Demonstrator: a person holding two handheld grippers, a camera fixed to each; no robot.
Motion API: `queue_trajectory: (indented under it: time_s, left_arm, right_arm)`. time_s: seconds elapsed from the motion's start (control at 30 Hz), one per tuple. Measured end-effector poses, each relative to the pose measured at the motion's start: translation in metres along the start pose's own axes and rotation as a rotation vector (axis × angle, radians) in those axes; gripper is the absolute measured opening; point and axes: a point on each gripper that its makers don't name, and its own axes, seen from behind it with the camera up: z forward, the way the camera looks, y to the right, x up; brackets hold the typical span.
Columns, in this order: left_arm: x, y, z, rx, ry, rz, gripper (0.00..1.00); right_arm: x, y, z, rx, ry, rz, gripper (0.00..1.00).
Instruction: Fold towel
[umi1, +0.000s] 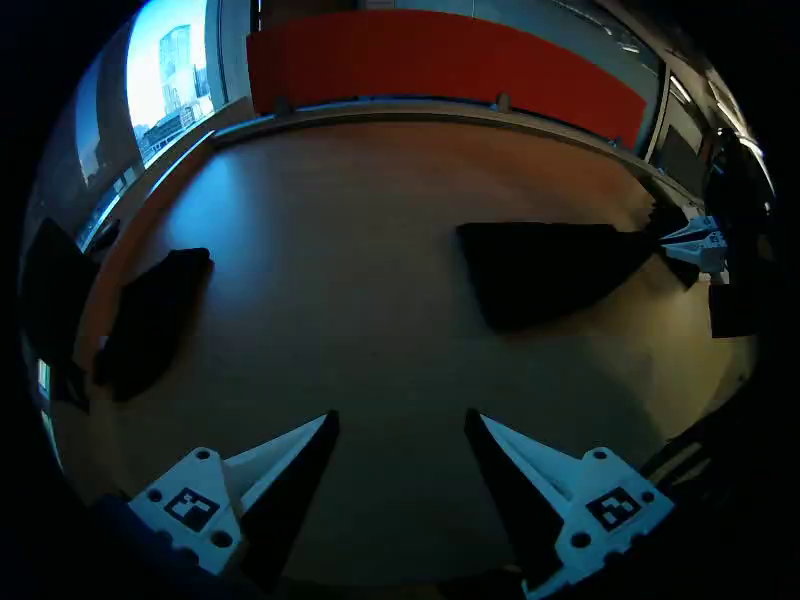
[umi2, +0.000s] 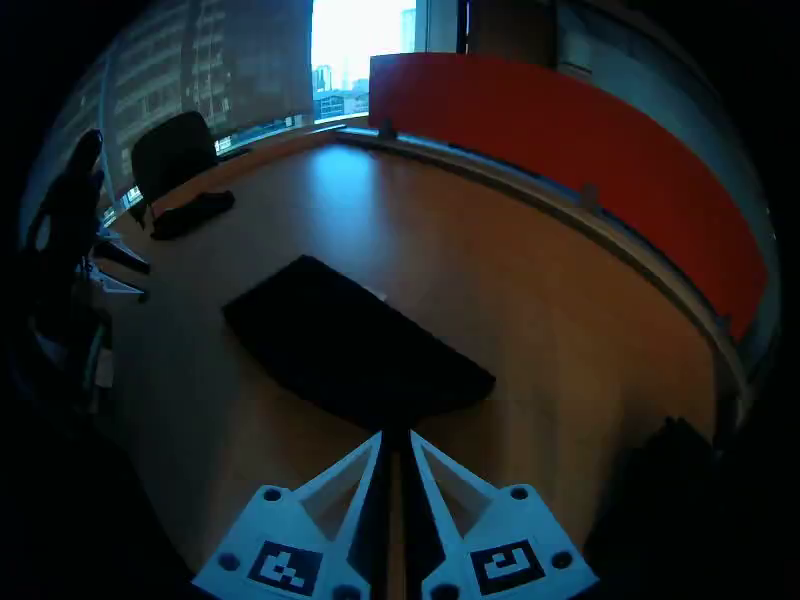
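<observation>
A dark towel (umi1: 545, 270) lies flat on the wooden table (umi1: 350, 250), right of centre in the left gripper view. My left gripper (umi1: 400, 420) hangs open over bare table, well short of the towel, with nothing between its fingers. At the towel's tapered right end sits the right gripper (umi1: 700, 245). In the right gripper view the towel (umi2: 350, 345) spreads out ahead, and my right gripper (umi2: 396, 440) has its fingers nearly together at the towel's near corner, pinching its edge. The left gripper (umi2: 120, 275) is small at the far left.
A second dark bundle of cloth (umi1: 150, 310) lies near the table's left edge, also seen far off as the bundle (umi2: 195, 213). A red partition (umi1: 440, 60) runs along the table's far side. A dark chair (umi2: 170, 150) stands by the windows.
</observation>
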Motion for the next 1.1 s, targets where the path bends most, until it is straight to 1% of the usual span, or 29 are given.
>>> queue_trajectory:
  time_s: [0.2, 0.37, 0.47, 0.77, 1.1]
  left_arm:
    - [0.001, 0.001, 0.001, -0.006, 0.003, 0.002, 0.93]
    - [0.001, 0.001, 0.001, -0.009, 0.003, 0.001, 0.93]
    - [0.001, 0.002, 0.0, -0.012, 0.004, 0.0, 0.93]
    - [0.002, -0.001, -0.005, -0.01, 0.014, -0.01, 0.93]
    - [0.001, 0.0, -0.01, -0.017, 0.026, -0.025, 0.93]
  right_arm:
    - [0.01, 0.007, -0.01, -0.016, 0.016, -0.016, 0.05]
    - [0.017, 0.007, -0.01, -0.014, 0.022, -0.027, 0.05]
    - [0.026, 0.004, -0.009, -0.007, 0.033, -0.038, 0.05]
    - [0.067, -0.015, -0.002, 0.04, 0.065, -0.116, 0.05]
    - [0.105, -0.048, 0.012, 0.113, 0.084, -0.203, 0.05]
